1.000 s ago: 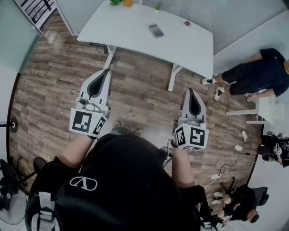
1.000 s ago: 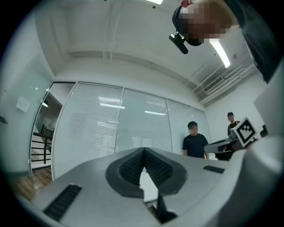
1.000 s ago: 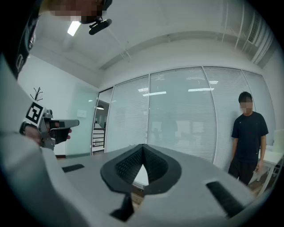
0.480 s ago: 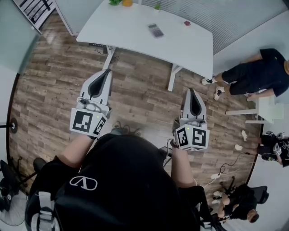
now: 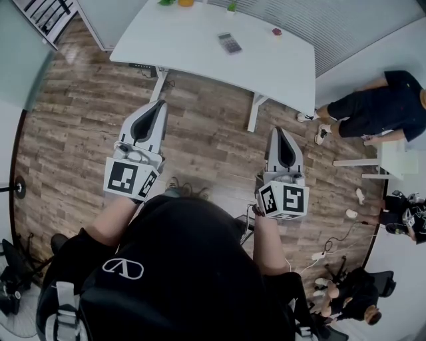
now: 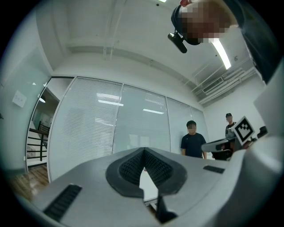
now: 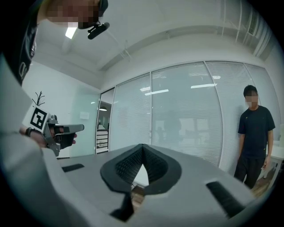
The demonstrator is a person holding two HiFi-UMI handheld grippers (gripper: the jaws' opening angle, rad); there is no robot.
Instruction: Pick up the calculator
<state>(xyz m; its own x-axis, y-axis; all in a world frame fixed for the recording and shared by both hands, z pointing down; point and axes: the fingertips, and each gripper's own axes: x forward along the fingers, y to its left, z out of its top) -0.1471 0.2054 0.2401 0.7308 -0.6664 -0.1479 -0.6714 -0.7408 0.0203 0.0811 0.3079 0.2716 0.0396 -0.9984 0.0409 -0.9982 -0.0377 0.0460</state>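
Calculator (image 5: pixel 229 43) on counter (image 5: pixel 180 50) looks light, stiff, slick (pinch across its long edges); left gripper (image 5: pixel 160 104) and right gripper (image 5: pixel 279 131) jaws closed, empty, well away.

Calculator (image 5: pixel 229 42): lay on the surface (image 5: pixel 180 46), near its middle.
Left gripper (image 5: pixel 158 105): beside the right gripper (image 5: pixel 280 131), both before the surface.

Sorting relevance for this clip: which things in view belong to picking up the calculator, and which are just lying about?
Job: calculator; white table under it; left gripper and right gripper, both shut and empty.

Lying about: small red item; small green item; orange item, all on the table.
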